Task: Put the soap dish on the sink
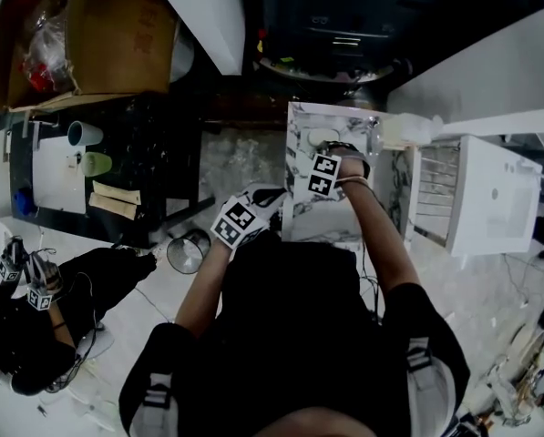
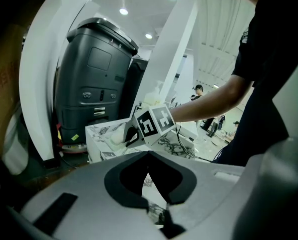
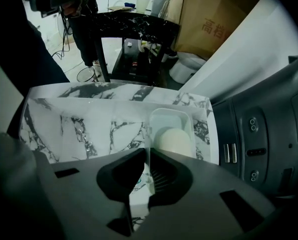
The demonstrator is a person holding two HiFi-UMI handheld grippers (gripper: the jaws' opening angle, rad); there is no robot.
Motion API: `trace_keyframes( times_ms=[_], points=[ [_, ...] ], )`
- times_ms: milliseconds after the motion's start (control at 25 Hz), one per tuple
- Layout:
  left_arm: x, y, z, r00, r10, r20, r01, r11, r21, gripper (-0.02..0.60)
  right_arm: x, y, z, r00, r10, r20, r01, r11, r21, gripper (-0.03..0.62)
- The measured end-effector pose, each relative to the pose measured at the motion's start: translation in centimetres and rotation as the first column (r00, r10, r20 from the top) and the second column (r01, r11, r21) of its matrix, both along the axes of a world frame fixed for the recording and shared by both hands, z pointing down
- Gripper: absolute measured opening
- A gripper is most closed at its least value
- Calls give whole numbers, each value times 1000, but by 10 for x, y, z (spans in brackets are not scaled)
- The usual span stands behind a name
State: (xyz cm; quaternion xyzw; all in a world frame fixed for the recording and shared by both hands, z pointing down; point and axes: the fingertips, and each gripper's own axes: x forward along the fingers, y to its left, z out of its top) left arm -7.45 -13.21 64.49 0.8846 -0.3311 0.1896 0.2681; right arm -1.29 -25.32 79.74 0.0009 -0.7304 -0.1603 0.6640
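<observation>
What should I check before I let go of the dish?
1. Right tongs clamped on the dish wall: ok.
2. Soap sits in the dish: ok.
3. Dish over the sink, inside its edges: ok.
4. Dish resting flat on the sink: cannot tell.
5. Left tongs shut, empty, away from the dish: ok.

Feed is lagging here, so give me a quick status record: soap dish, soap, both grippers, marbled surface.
soap dish: translucent white, low over the marbled surface, near its edge beside the dark grey machine; contact unclear
soap: pale rounded bar lying in the dish
right gripper: jaws closed on the dish's near wall
left gripper: jaws together, nothing between them, held away from the dish
</observation>
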Motion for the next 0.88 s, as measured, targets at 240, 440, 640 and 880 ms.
trace_keyframes(
  times_ms=[240, 440, 640, 880],
  points=[
    [-4, -2, 3, 1000, -1, 7, 1, 1000, -5, 0, -2, -8, 6, 1000, 5, -8, -5, 1000, 13, 21],
    [-2, -3, 2, 1000, 0, 6, 0, 1000, -7, 0, 0, -12, 10, 1000, 2, -12, -1, 1000, 31, 25],
    [0, -3, 3, 1000, 7, 5, -7, 1000, -9, 0, -2, -18, 13, 1000, 1, -12, 0, 999, 55, 23],
    [0, 3, 7, 1000, 10, 3, -10, 1000, -16, 0, -3, -24, 16, 1000, -5, -19, 6, 997, 71, 23]
  ],
)
